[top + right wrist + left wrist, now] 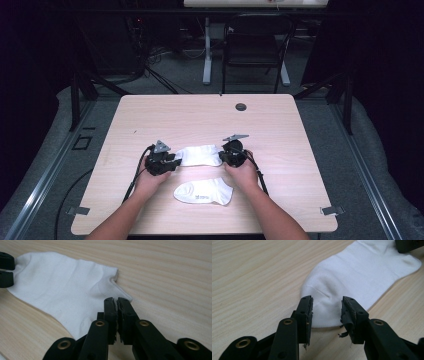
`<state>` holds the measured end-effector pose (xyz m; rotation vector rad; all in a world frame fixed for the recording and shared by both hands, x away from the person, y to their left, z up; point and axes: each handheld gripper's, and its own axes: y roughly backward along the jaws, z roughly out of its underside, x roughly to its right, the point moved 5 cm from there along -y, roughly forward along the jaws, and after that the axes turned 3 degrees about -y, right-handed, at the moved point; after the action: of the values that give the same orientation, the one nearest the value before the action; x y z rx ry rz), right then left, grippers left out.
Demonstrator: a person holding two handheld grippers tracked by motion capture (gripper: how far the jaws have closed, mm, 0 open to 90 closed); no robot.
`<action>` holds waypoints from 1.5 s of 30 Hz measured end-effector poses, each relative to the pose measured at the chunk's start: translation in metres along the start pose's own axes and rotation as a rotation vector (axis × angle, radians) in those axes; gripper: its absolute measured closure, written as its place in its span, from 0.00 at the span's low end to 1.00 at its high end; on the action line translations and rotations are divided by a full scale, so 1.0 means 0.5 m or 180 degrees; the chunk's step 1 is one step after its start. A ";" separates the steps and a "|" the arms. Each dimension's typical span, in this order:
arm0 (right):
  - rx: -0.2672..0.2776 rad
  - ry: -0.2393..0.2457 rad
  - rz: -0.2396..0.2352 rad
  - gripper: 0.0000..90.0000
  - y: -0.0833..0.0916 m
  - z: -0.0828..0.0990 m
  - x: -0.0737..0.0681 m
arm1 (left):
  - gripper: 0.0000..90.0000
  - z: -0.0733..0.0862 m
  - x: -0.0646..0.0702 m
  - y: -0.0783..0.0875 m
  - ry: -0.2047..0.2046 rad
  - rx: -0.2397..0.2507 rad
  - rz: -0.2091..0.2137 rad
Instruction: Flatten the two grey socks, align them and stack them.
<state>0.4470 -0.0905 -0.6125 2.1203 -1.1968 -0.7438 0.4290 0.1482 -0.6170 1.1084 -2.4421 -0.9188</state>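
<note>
- Left gripper [172,161] — held in the person's left hand [150,180], it sits at the left end of the far white sock [200,155]. In the left gripper view its jaws stand apart with the sock's rounded end between them, the pads on either side of the fabric and not pressing it: a middling gap, nothing gripped.
- Far white sock — it lies flat on the wooden table [200,115], stretched sideways between the two grippers, a little beyond the table's middle toward the person.
- Near white sock [204,192] — it lies flat too, closer to the person, between the two forearms and apart from the far sock; neither gripper touches it.
- Right gripper [225,157] — held in the right hand [243,173], it sits at the right end of the far sock. In the right gripper view [117,302] the jaws are nearly together, a sliver of gap between the pads, at the sock's cuff edge; whether a fold of fabric is pinched between them I cannot tell.
</note>
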 end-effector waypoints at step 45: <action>0.0069 -0.0041 -0.0138 0.77 0.027 -0.016 0.007 | 0.59 -0.011 -0.038 0.031 0.0331 0.0106 -0.0053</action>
<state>0.4468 -0.0973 -0.5980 2.1686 -1.1740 -0.7679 0.4356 0.1681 -0.6030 1.1594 -2.3757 -0.8071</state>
